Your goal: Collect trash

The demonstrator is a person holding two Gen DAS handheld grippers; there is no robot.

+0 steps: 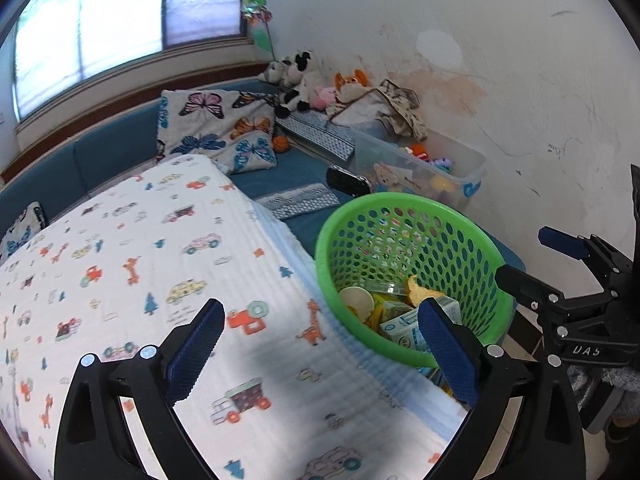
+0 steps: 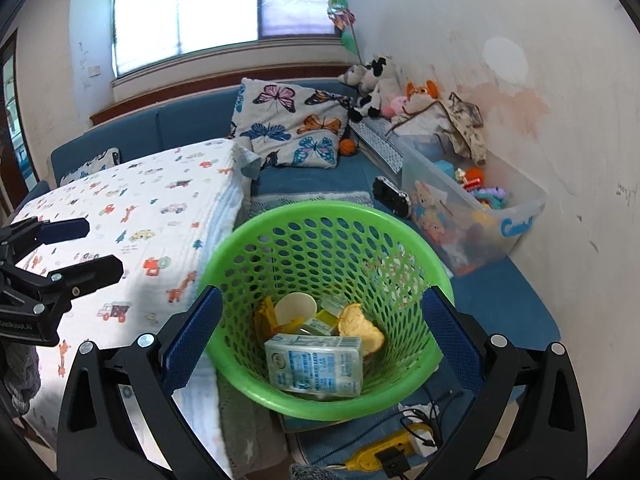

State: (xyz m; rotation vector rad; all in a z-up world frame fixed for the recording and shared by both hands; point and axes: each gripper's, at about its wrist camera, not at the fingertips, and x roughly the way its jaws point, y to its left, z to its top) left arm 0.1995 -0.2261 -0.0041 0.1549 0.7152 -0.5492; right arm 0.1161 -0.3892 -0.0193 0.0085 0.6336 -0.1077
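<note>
A green perforated basket [image 2: 256, 384] sits on the blue couch and shows in the left wrist view [image 1: 328, 240] too. Inside lie a pale blue milk carton [image 2: 316, 364], a paper cup [image 2: 294, 308], a piece of bread [image 2: 362, 330], a small green-yellow carton [image 2: 320, 322] and yellow wrappers [image 2: 266, 316]. My right gripper [image 2: 322, 332] is open and empty, hovering over the basket, also seen in the left view [image 1: 536, 260]. My left gripper [image 1: 320, 344] is open and empty above the printed blanket [image 1: 140, 264], also seen in the right view [image 2: 84, 248].
A clear plastic toy bin [image 2: 516, 220] stands against the wall at right. Butterfly pillows [image 2: 292, 124], plush toys [image 2: 372, 84] and a black handheld console [image 2: 392, 196] lie on the couch. A yellow power strip [image 2: 384, 452] with cables lies below the basket.
</note>
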